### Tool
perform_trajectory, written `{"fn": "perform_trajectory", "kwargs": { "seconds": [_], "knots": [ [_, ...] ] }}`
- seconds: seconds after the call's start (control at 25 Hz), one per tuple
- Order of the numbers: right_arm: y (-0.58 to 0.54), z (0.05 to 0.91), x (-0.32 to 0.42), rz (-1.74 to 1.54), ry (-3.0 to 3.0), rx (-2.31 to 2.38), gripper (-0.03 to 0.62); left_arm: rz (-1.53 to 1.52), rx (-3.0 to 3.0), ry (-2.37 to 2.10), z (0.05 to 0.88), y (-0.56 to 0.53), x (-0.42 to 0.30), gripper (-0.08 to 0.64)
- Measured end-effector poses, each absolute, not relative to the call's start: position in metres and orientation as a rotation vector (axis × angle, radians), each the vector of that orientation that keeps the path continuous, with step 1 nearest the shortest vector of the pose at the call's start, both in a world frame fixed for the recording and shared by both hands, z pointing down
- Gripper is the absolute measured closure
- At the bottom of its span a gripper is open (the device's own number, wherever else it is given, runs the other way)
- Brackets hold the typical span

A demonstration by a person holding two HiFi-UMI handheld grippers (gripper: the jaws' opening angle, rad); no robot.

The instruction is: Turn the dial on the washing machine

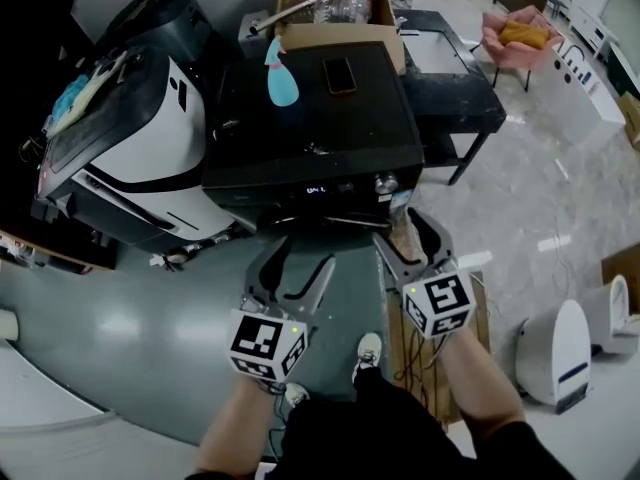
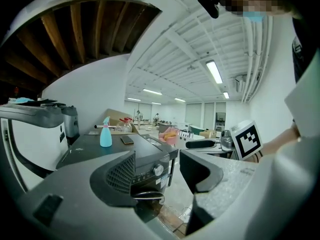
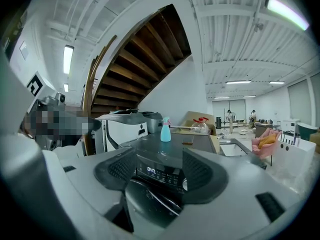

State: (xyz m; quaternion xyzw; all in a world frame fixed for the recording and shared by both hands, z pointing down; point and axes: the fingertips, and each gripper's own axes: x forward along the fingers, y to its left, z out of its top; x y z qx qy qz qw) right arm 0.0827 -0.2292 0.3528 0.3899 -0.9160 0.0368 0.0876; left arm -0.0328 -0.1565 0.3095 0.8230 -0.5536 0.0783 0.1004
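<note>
Both forearms reach toward the boxy, glossy black washing machine (image 1: pixel 310 118); left gripper (image 1: pixel 300 260) and right gripper (image 1: pixel 405 233) hover before its front, jaws apart, empty. Round metallic dial (image 1: pixel 381 182) occupies its panel's right end

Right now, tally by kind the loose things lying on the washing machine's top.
Blue spray bottle: 1
Dark phone: 1
Total: 2
</note>
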Motion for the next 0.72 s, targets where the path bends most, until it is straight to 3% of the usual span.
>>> {"fn": "perform_trajectory", "kwargs": {
  "seconds": [0.72],
  "knots": [
    [-0.293, 0.398, 0.103, 0.087, -2.655, 1.137, 0.31, 0.309, 2.383, -1.621, 0.348, -0.212, 0.003, 0.301]
  ]
}}
